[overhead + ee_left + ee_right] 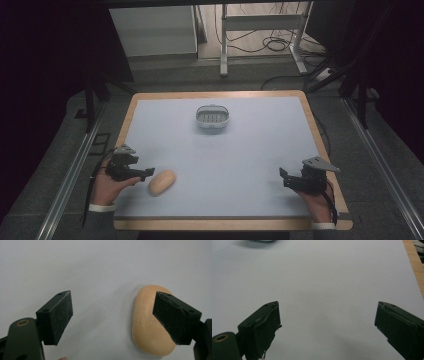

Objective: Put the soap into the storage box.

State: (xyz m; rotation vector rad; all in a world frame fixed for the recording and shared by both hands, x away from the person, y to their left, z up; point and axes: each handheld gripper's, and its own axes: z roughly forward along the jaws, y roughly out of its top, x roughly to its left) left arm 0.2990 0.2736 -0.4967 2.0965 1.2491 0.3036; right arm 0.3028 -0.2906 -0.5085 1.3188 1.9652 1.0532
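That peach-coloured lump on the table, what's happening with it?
A person holds a hand-held gripper in each hand. The left hand-held gripper is open and right next to the soap bar, which lies on the pale blue table; one jaw sits in front of it, not squeezing it yet. The right hand-held gripper waits open over bare table. A white soap dish sits farther back.

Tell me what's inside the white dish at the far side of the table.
The white dish shows only a ridged, slotted floor with nothing lying in it. Its near wall hides a thin strip of that floor, and what is under the dish is covered.
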